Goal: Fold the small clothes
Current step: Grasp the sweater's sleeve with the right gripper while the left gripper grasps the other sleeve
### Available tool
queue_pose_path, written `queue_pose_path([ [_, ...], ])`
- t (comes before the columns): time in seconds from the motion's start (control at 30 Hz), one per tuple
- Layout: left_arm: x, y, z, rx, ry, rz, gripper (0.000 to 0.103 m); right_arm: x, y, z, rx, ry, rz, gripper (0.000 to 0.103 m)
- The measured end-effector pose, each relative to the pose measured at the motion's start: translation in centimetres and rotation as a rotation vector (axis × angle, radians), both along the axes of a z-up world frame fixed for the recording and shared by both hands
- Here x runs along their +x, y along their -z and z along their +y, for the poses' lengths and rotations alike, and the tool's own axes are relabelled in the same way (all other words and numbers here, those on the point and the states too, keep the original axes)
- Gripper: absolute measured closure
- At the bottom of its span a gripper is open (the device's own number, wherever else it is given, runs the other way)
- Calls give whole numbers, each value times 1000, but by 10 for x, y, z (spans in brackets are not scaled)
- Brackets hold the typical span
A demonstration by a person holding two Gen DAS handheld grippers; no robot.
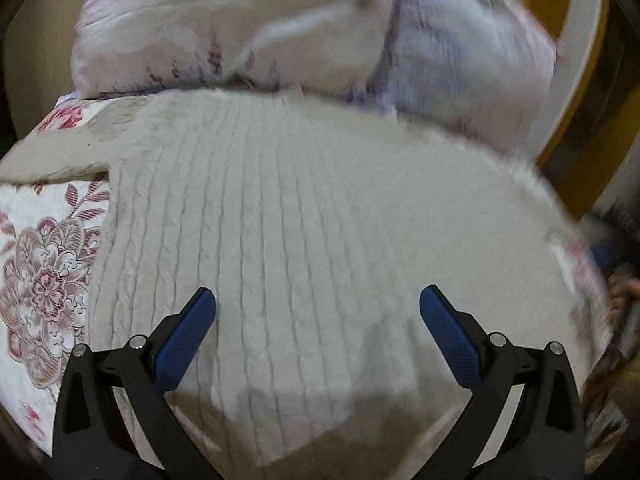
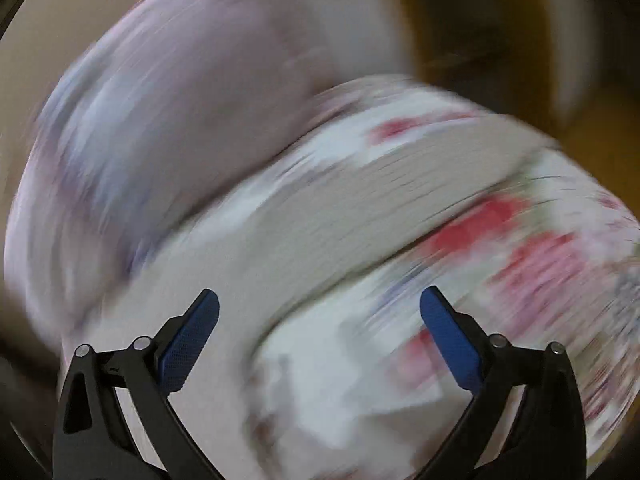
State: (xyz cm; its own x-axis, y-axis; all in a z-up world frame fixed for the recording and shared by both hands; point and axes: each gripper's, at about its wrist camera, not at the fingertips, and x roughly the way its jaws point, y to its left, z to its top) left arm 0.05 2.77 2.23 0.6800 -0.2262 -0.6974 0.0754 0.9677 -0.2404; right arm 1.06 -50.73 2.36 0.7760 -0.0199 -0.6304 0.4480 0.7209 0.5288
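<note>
A cream cable-knit sweater (image 1: 304, 216) lies spread flat on a floral bedspread (image 1: 44, 276), filling most of the left wrist view. My left gripper (image 1: 318, 300) hovers over its lower part, open and empty, blue pads wide apart. The right wrist view is heavily motion-blurred. It shows a cream knit strip, likely the sweater's sleeve (image 2: 360, 196), crossing the bedspread (image 2: 540, 248). My right gripper (image 2: 320, 300) is open and empty above the bedspread, short of that strip.
A pale floral pillow or duvet (image 1: 248, 28) lies along the far edge of the sweater, also in the right wrist view (image 2: 172, 112). A yellow-framed white object (image 1: 576, 60) stands at the right. The bed's edge drops off at the right (image 1: 616, 272).
</note>
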Motion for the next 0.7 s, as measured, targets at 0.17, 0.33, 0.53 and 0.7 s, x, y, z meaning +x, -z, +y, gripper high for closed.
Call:
queue_pose_path([
  [0.17, 14, -15, 1, 93, -70, -37, 2, -7, 33, -129, 273, 356, -3, 28],
  [0.33, 27, -25, 21, 72, -160, -27, 2, 0, 55, -161, 346, 427, -2, 58],
  [0.53, 47, -35, 86, 53, -344, 13, 2, 22, 52, -164, 261, 377, 32, 95],
  [0.7, 50, -44, 178, -49, -542, -13, 2, 58, -38, -60, 8, 62, -193, 95],
])
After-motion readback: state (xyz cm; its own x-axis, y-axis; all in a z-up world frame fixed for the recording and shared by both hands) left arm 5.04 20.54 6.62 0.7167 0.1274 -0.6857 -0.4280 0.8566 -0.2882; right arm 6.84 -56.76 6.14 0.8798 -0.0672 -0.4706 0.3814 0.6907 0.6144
